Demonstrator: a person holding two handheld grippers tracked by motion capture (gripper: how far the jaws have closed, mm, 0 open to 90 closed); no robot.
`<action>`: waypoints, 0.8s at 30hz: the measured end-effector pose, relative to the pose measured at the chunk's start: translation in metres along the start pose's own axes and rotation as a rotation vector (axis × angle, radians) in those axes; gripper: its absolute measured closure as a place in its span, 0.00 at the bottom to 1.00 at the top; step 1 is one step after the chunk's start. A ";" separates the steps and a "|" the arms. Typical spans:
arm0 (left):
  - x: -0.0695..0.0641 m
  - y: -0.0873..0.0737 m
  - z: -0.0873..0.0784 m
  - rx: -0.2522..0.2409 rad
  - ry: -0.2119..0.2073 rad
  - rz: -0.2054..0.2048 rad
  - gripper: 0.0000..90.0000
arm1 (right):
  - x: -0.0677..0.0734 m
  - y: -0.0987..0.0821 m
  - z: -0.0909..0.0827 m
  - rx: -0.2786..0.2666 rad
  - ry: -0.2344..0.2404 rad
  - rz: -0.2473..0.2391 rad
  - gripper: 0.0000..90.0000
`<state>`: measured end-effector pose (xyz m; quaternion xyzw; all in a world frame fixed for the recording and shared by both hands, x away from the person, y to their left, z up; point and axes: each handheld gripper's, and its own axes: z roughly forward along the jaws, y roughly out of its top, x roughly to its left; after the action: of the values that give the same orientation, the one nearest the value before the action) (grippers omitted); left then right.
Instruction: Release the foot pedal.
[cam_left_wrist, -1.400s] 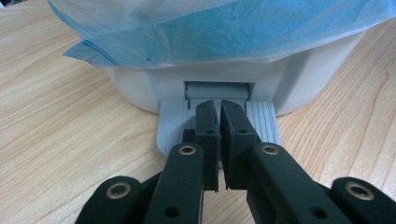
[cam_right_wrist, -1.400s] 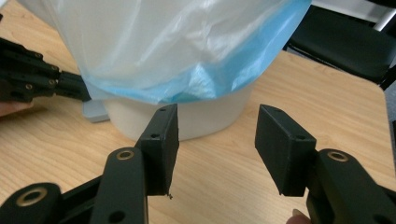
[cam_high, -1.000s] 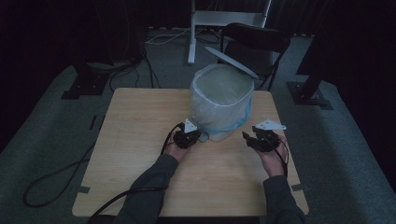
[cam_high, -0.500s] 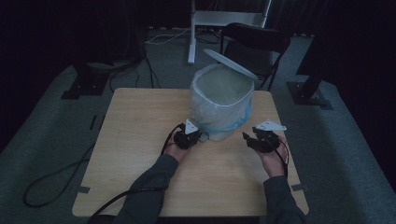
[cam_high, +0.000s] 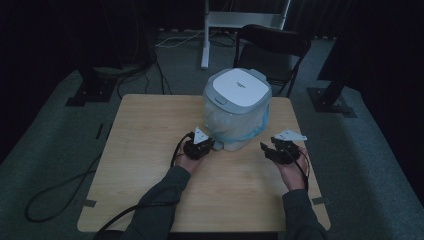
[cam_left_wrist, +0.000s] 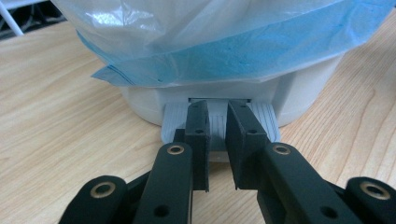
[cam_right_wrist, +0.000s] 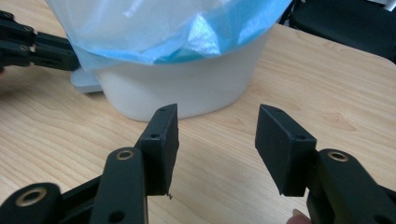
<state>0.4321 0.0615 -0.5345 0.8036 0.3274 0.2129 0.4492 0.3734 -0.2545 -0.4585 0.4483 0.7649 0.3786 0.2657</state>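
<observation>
1. Forearms and hands. A person's sleeved forearms enter from the near edge of the wooden tabletop, one hand gripping each tool.
2. Right gripper. It sits just above the tabletop to the right of the bin, apart from it. In the right gripper view its fingers stand wide apart with nothing between them, apparently idle.
3. Left gripper. It is at the bin's near left foot. In the left gripper view its fingers are drawn nearly together, a narrow gap between them, their tips lying over the ribbed grey pedal that projects from the base. Whether they press on it cannot be told; the position suits working the pedal.
4. Pedal bin. A white bin stands at the centre-far part of the tabletop, touching neither edge.
5. Liner. A translucent blue-tinted bag is folded down over the rim and hangs outside the body, presumably to keep the bag from slipping inside.
6. Lid. The white lid with grey surround lies shut on top. A small dark marking at its centre is too small to read.
7. Background. A dark chair stands beyond the tabletop's far edge, with cables on the floor to the left.
</observation>
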 end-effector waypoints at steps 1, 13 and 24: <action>-0.001 0.000 -0.001 0.000 0.001 0.005 0.88 | 0.000 -0.001 0.001 0.003 -0.003 -0.002 0.53; 0.004 -0.003 -0.007 -0.014 0.005 -0.025 0.84 | -0.005 -0.026 0.019 0.093 -0.020 0.008 0.51; 0.005 -0.003 -0.007 -0.005 -0.002 -0.033 0.83 | -0.006 -0.048 0.032 0.149 -0.023 0.030 0.49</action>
<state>0.4303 0.0704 -0.5335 0.7972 0.3396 0.2053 0.4549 0.3765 -0.2646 -0.5158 0.4827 0.7810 0.3192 0.2348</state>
